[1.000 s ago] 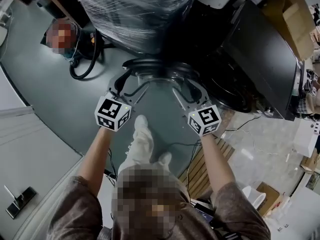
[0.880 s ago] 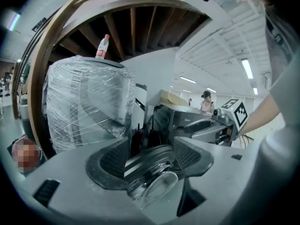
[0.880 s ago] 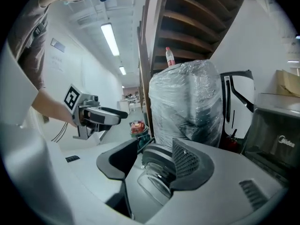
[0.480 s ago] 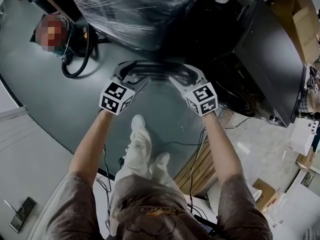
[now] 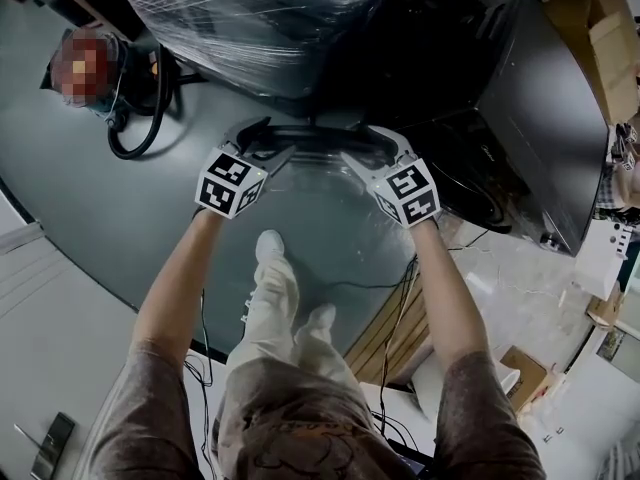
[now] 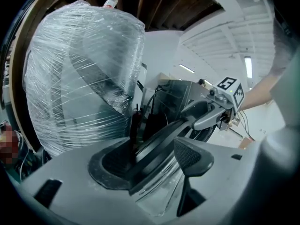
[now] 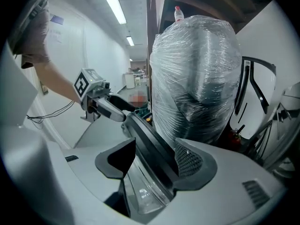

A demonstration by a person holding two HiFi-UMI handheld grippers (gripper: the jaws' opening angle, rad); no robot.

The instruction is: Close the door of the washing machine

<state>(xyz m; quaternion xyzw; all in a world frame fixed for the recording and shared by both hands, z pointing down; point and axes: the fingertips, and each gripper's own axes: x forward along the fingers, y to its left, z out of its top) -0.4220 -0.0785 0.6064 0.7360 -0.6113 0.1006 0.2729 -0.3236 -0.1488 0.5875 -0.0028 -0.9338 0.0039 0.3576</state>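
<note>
The washing machine door is a round glass pane [image 5: 320, 233] with a black rim [image 5: 310, 133], seen from above in the head view. My left gripper [image 5: 262, 140] and right gripper [image 5: 365, 140] sit side by side on that rim's far edge. In the left gripper view the rim [image 6: 157, 146] runs between the left gripper's [image 6: 150, 161] jaws and lies against one pad, with glass before the other. In the right gripper view the rim [image 7: 150, 144] lies against the meshed pad [image 7: 188, 161] of the right gripper [image 7: 152, 161], and the other pad stands off it.
A bulky load wrapped in plastic film [image 5: 260, 18] rises just behind the door. A black hose coil [image 5: 135, 118] lies left, a black panel [image 5: 540, 98] and cardboard box [image 5: 590, 28] right. Wooden slats [image 5: 390, 338] and cables are on the floor by my feet [image 5: 275, 268].
Both grippers have gone forward and down with the door rim, and their cubes now sit higher in the head view. The wrapped load looms closer.
</note>
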